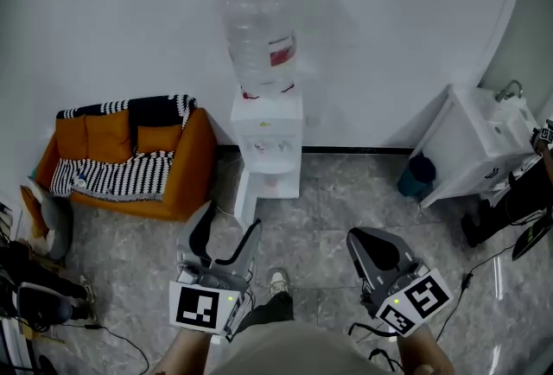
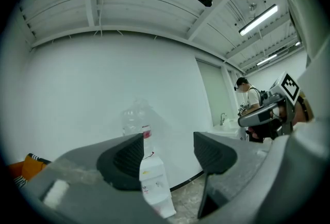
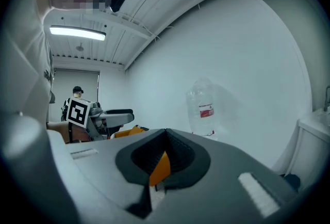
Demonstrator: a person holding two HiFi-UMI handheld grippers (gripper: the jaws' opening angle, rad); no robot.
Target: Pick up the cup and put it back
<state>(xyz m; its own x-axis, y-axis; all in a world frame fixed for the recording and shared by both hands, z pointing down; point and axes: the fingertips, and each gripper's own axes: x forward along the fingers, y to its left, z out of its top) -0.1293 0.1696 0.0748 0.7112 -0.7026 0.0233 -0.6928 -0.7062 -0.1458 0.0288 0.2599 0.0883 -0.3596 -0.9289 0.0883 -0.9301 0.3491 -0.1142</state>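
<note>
Cup not found in any view, so place, heading and long axis cannot be told; dispenser [image 1: 266, 149] ahead is the likely spot. State: left gripper [image 1: 233, 218] spread, empty; right gripper [image 1: 359, 239] pressed together, empty. Risk: reaching with the right one closed would knock a cup over, not grasp it

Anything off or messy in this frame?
Nothing is spilled or damaged. The water dispenser stands upright against the wall, with its bottle seated on top. The only untidy bit is the striped blanket, rumpled over the orange sofa. I can't make out a cup.
</note>
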